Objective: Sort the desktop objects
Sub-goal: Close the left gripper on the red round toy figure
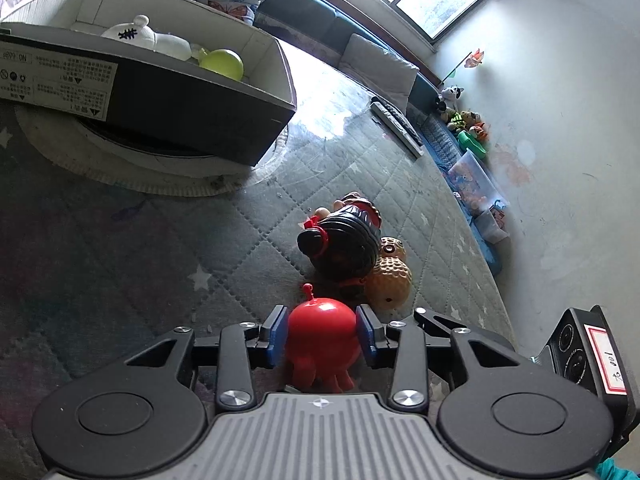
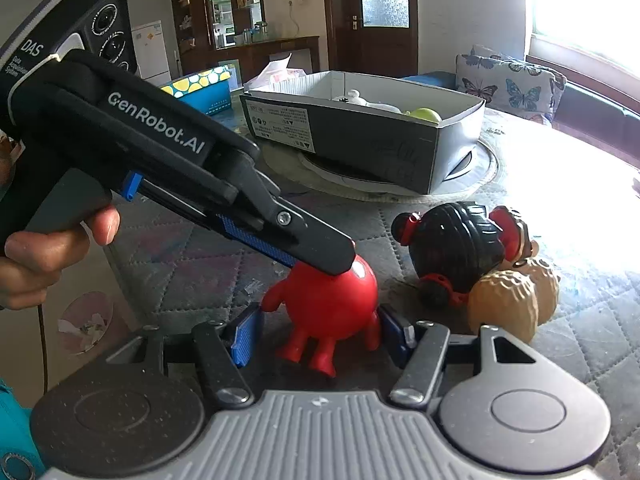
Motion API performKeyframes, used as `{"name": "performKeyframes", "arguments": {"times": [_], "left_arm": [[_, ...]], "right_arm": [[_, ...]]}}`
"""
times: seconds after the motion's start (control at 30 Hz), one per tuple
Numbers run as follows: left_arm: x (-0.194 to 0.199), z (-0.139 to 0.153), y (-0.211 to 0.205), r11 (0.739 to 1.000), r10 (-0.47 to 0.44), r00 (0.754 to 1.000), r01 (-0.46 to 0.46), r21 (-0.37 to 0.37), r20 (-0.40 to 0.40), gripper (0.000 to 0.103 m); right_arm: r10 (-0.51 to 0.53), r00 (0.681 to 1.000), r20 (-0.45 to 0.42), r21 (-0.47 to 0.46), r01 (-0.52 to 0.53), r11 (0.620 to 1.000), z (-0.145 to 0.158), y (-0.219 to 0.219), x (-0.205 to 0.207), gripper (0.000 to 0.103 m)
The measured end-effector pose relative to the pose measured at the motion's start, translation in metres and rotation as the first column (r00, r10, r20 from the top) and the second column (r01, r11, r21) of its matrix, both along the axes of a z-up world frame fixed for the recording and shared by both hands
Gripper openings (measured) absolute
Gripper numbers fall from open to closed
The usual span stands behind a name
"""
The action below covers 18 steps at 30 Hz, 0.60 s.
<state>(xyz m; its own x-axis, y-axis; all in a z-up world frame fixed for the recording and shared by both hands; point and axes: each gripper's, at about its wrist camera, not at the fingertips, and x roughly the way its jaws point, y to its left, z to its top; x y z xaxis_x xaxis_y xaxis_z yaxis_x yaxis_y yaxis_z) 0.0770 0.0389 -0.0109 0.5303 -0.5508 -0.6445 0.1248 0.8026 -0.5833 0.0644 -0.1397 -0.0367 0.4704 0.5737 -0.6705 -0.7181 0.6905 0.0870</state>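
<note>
Partway through sorting: left tool (image 1: pixel 322 334) pinching the glossy red round plastic figure (image 1: pixel 320 340) at lower centre, right tool (image 2: pixel 320 334) spread around it, white plush (image 1: pixel 146 36) and green ball (image 1: pixel 222 64) boxed upper left, black-haired doll (image 1: pixel 346 240) and tan peanut toy (image 1: pixel 388 276) left on the quilted surface (image 1: pixel 160 240).

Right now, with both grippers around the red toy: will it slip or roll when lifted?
The red toy looks glossy and round-bodied, so the blue pads may slide on it. Its stubby legs probably stop rolling on the quilted mat. It looks like hollow plastic, likely light.
</note>
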Motion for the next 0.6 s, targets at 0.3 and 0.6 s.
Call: {"name": "performKeyframes", "arguments": {"times": [0.3, 0.6], "left_arm": [[-0.0003, 0.0017, -0.0102, 0.999, -0.033, 0.999, 0.033, 0.027, 0.002, 0.041], [-0.0002, -0.0040, -0.0060, 1.000, -0.014, 1.000, 0.014, -0.014, -0.011, 0.043]], "right_arm": [[-0.003, 1.000, 0.002, 0.006, 0.003, 1.000, 0.0026, -0.0038, -0.0030, 0.062], [-0.004, 1.000, -0.009, 0.002, 0.004, 1.000, 0.0036, -0.0055, -0.0036, 0.062]]}}
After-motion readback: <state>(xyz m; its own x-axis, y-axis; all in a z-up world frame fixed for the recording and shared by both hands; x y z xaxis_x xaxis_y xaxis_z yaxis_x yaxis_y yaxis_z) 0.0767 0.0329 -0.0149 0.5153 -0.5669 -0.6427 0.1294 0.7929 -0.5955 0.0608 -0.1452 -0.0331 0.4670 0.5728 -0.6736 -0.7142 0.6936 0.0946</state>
